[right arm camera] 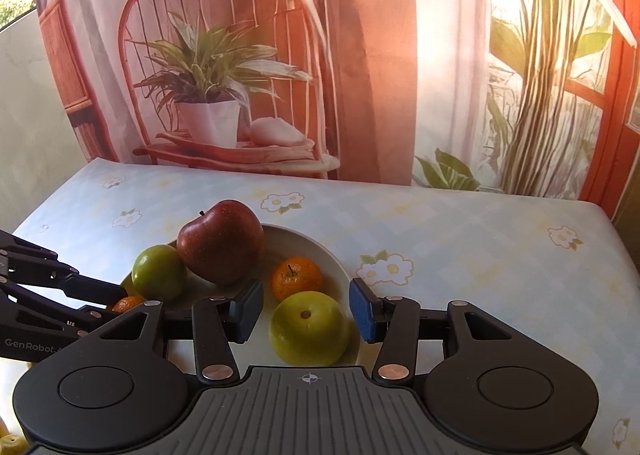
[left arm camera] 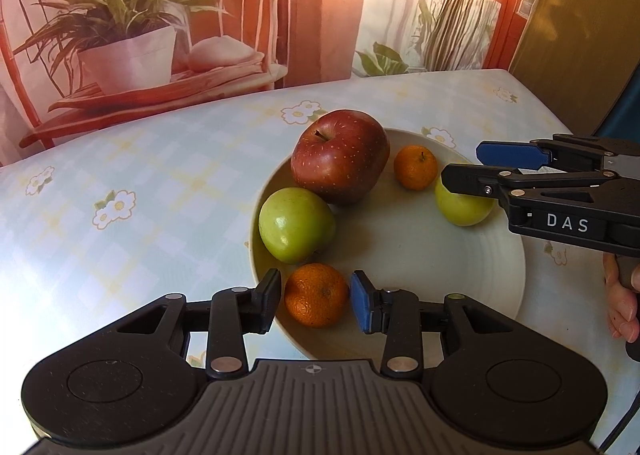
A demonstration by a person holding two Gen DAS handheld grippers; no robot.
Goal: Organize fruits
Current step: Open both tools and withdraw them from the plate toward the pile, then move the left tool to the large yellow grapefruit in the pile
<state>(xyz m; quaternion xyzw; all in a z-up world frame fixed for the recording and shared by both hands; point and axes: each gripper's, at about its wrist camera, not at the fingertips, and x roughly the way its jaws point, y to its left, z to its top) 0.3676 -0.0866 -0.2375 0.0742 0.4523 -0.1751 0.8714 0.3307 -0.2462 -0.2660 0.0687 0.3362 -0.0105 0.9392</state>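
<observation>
The left gripper point(left arm camera: 314, 301) has a small dimpled orange mandarin point(left arm camera: 316, 294) sitting squarely between its jaws. A thin gap shows on either side of the fruit, so the pads are released, not pressing it. Just beyond the jaws lies a round green apple point(left arm camera: 296, 223), and past that a large dark-red apple point(left arm camera: 340, 156), all inside the wide pale ceramic plate point(left arm camera: 420, 255).

The right gripper point(right arm camera: 306, 313) straddles a yellow-green apple point(right arm camera: 308, 327) near the plate's rim. The apple lies between the jaws, slightly below the pads, with clear space on both sides, so that grip is loose too. A second small mandarin point(right arm camera: 296, 279) rests just ahead of those jaws, touching the yellow-green apple.
</observation>
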